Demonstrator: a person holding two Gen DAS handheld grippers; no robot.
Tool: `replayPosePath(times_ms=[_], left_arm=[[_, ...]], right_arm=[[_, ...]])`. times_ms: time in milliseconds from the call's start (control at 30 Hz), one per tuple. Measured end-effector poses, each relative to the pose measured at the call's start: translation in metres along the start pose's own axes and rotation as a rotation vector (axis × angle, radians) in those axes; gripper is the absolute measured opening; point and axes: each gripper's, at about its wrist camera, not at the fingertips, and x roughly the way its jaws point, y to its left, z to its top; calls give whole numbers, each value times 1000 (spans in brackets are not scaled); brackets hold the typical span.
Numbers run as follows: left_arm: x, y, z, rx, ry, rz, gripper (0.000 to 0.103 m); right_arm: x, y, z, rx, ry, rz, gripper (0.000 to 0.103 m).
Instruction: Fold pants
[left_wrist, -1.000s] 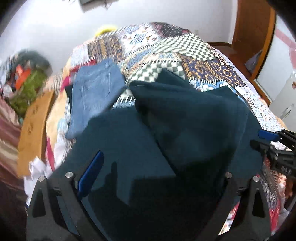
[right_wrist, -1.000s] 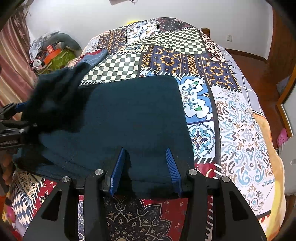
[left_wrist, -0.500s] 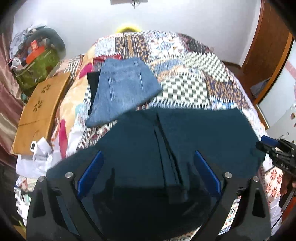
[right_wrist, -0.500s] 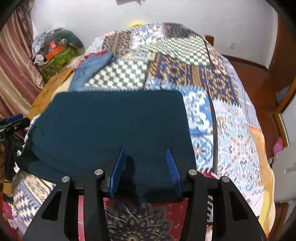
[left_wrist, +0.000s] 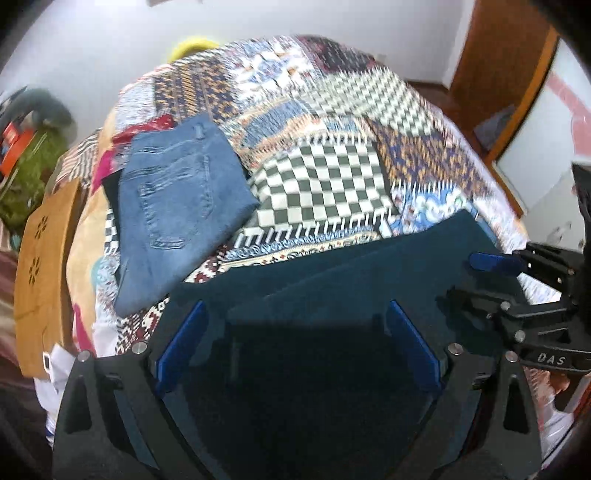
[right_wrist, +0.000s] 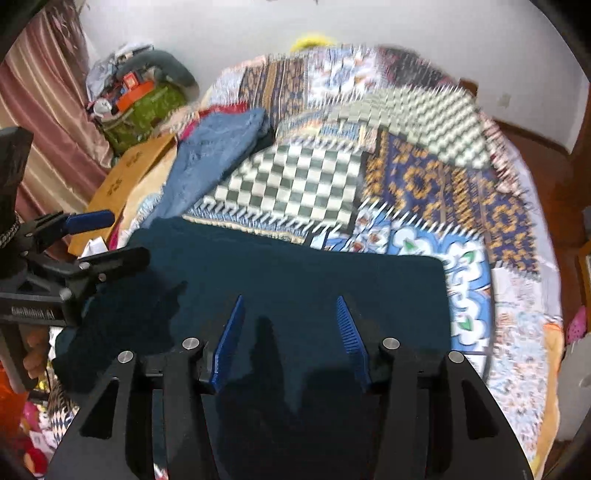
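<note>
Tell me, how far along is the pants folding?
Done: folded blue denim jeans lie on the patchwork quilt. In hand: dark teal pants lie folded over into a flat rectangle; the left tool stands open above them, and the right tool is opening, pinching nothing. Left: perhaps another fold or stacking.

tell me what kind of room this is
Most likely a bedroom: a bed under a patchwork quilt, folded jeans and dark teal pants lying on it, a curtain at one side.
</note>
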Motion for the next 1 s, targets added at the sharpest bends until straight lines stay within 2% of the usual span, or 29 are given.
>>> replayPosePath(times_ms=[33, 100, 233, 333, 567, 733, 1000], left_arm=[[9, -1, -1, 16, 20, 19, 99], [26, -1, -7, 34, 63, 43, 99], [29, 9, -18, 7, 57, -5, 99], [25, 9, -23, 6, 55, 1, 99], [5, -6, -42, 75, 32, 61, 99], [-6, -6, -60, 77, 40, 51, 99], [-27, 3, -88, 15, 21, 7, 99]], right_arm=[[11, -1, -1, 6, 42, 11, 58], [19, 0, -5, -4, 66, 16, 63], [15, 14, -19, -101, 56, -13, 75], [10, 13, -27, -102, 62, -6, 78], [-7, 6, -51, -79, 65, -15, 82], [-17, 7, -63, -65, 60, -46, 84], [-35, 8, -76, -5, 49, -81, 84]])
